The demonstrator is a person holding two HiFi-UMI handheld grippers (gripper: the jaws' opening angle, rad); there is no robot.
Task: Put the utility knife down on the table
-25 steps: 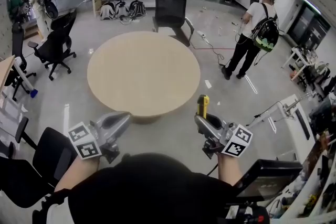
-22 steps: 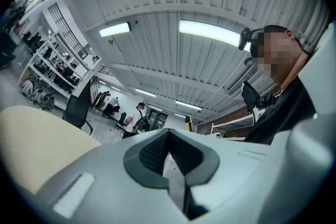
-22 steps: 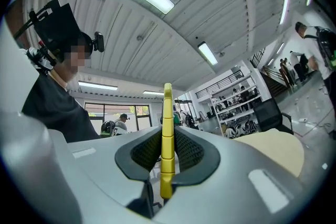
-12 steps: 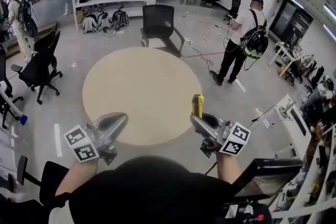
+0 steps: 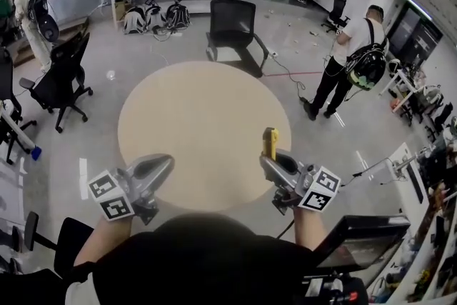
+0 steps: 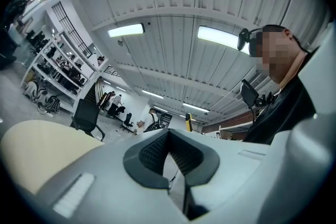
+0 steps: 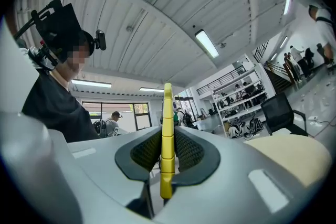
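Nearest me, the grey left gripper point(image 5: 165, 163) is empty, jaws pressed together. The grey right gripper point(image 5: 268, 161) is clamped on a yellow utility knife point(image 5: 269, 142), which juts forward over the round beige wooden table's point(image 5: 193, 111) near edge. Beyond the table stands a black office chair point(image 5: 232, 21).

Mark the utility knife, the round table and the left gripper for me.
utility knife point(image 5: 269, 141), head view, its yellow body
round table point(image 5: 200, 118), head view, bare middle of the top
left gripper point(image 5: 170, 161), head view, between its fingertips
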